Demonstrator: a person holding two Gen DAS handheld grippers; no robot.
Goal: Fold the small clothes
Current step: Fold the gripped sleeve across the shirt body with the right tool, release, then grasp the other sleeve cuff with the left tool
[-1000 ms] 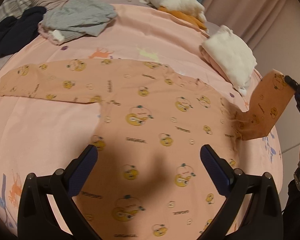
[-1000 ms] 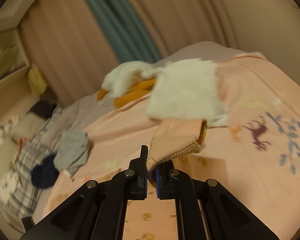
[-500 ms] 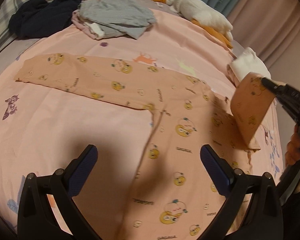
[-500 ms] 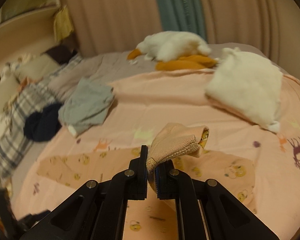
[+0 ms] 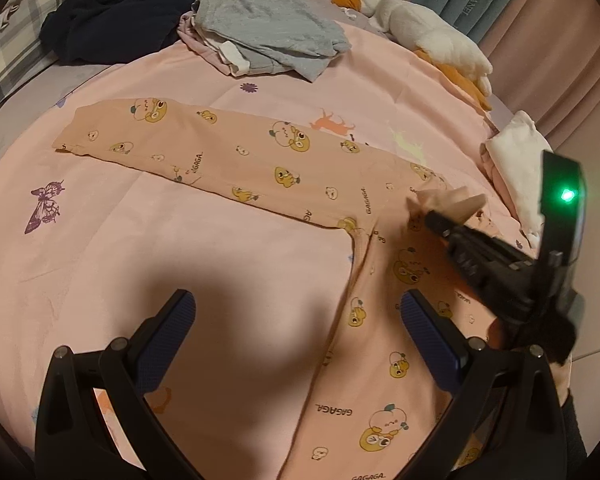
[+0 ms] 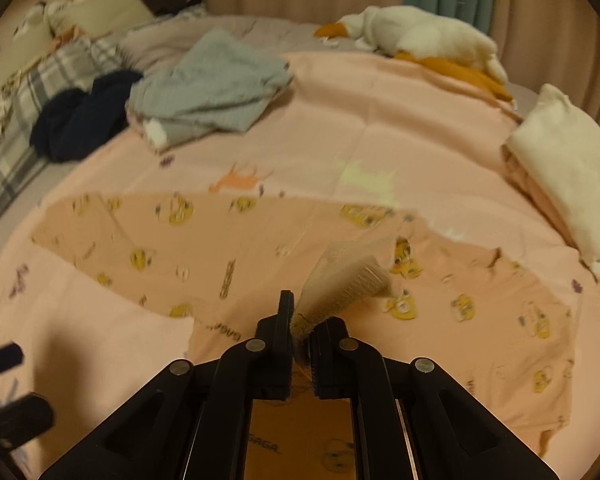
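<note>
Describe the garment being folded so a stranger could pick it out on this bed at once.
On the pink bedsheet, look at the near middle, in front of the grey clothes pile and navy garment. The peach long-sleeved top lies flat there, one cuff pinched in the right gripper. It alone carries yellow cartoon faces and GAGAGA lettering.

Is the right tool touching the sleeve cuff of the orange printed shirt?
Touching. The right wrist view shows the right tool shut on the ribbed sleeve cuff.
</note>
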